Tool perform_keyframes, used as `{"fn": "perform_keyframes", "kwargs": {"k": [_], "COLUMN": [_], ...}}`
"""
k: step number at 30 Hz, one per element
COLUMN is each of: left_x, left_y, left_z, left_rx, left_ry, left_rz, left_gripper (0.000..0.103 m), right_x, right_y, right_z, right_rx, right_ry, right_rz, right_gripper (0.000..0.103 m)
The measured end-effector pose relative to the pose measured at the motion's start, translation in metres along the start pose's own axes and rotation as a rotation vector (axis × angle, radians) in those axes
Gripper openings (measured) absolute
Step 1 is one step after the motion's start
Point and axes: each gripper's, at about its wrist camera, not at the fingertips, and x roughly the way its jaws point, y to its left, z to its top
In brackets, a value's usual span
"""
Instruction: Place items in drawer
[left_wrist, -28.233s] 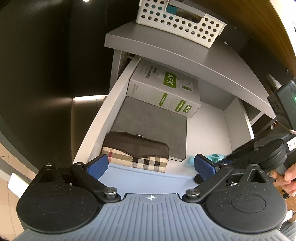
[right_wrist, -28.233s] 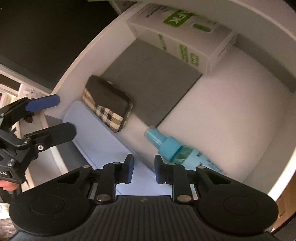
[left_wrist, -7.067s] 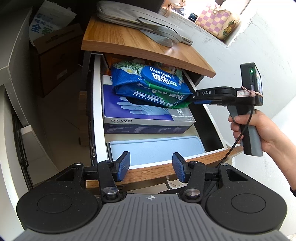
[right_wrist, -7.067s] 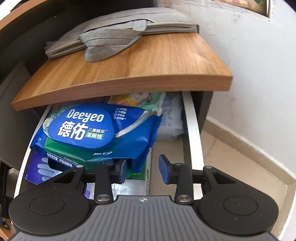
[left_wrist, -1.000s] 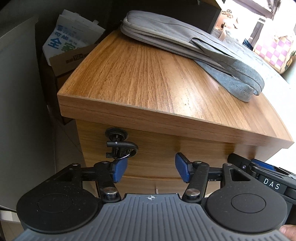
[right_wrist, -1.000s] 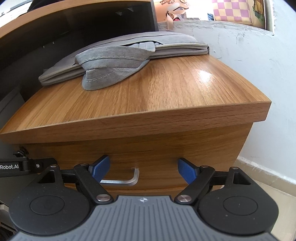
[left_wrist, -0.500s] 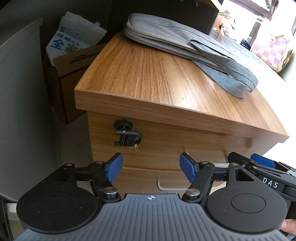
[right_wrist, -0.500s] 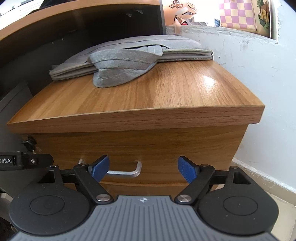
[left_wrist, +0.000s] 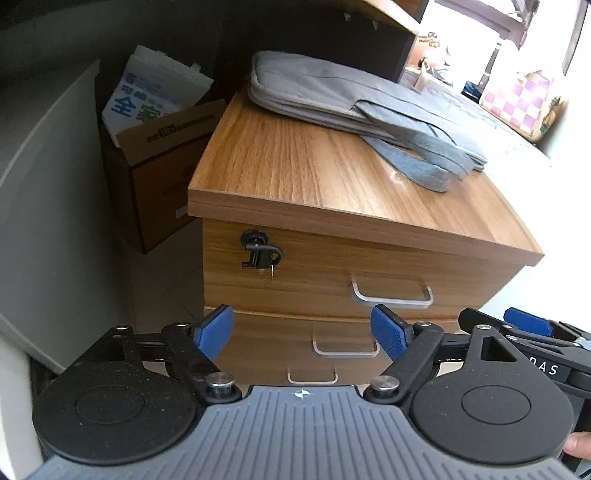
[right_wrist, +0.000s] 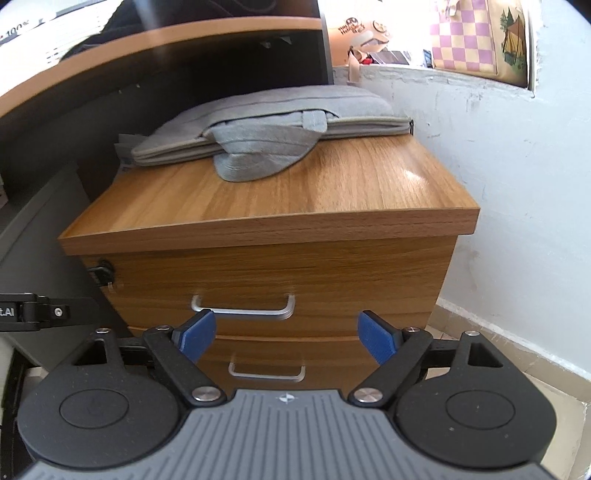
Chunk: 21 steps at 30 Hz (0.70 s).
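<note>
Both grippers, left (left_wrist: 302, 334) and right (right_wrist: 286, 335), spread, empty. Top drawer (right_wrist: 280, 280) shut beyond jaws: rigid, heavy; hook metal handle (right_wrist: 243, 305).

An office: wooden drawer pedestal (right_wrist: 280, 273) under a desk (right_wrist: 159, 40), grey laptop sleeve (right_wrist: 266, 118) on top

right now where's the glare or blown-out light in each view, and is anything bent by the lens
Left wrist view: the window area is washed out, and a small glare spot sits on the cabinet top, whose edges bow. Right wrist view: glare spot on the cabinet top; the bright sill is overexposed, and the desk edge curves.
</note>
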Motion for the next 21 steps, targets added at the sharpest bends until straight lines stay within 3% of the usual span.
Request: {"fn": "perform_keyframes", "kwargs": {"k": [13,21], "left_x": [-0.048,-0.073], "left_y": [-0.011,-0.011], "left_z": [-0.019,-0.034], "left_rx": [0.04,0.054], "left_ry": [-0.011,-0.017], "left_rz": [0.008,0.017], "left_gripper": [0.09,0.093], "right_x": [-0.071,-0.094], "right_y": [0.02,0.018], "right_z": [-0.019,-0.037], "right_rx": [-0.069,-0.037], "right_ry": [-0.055,-0.043], "right_rz": [0.006,-0.006], "right_gripper": [0.095,0.096]}}
